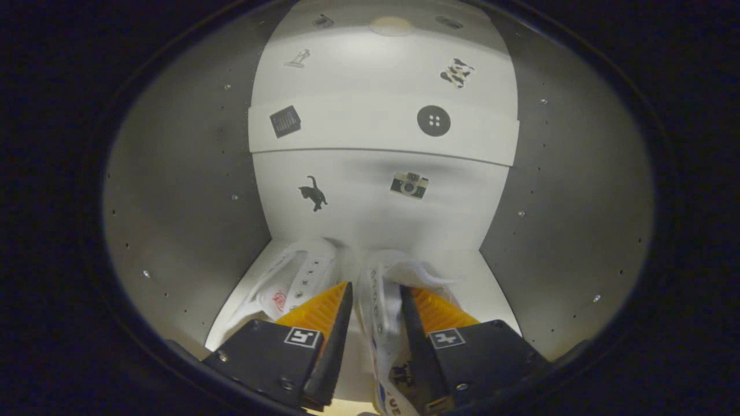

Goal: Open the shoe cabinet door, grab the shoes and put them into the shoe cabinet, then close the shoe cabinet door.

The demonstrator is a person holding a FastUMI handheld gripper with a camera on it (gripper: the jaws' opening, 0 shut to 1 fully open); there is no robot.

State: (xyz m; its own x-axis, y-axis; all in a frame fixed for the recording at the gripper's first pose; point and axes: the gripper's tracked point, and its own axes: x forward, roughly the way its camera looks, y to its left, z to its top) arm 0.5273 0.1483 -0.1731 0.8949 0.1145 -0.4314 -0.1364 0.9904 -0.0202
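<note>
Two shoes lie on the floor of the cabinet [173, 190], low in the frame, and the grey side walls and the white back panel [376, 214] with its small stickers take up the rest of the picture. A shelf [358, 127] crosses the back in the upper middle of the frame.

I judge that the step in hand is putting the shoes inside: the door must be open already, because the gripper [374, 300] looks straight into the cabinet.

The left shoe [289, 283] rests at the lower left, just beside the left finger and free of it. The right shoe [378, 300] is at the lower centre, between the fingers, and its side wall runs down between them towards the bottom of the frame. The fingers stand a little apart; I cannot tell if both press on this shoe or if they have let it go.

Next the fingers should spread fully, draw back out without dragging the shoe, and then go to the door.
</note>
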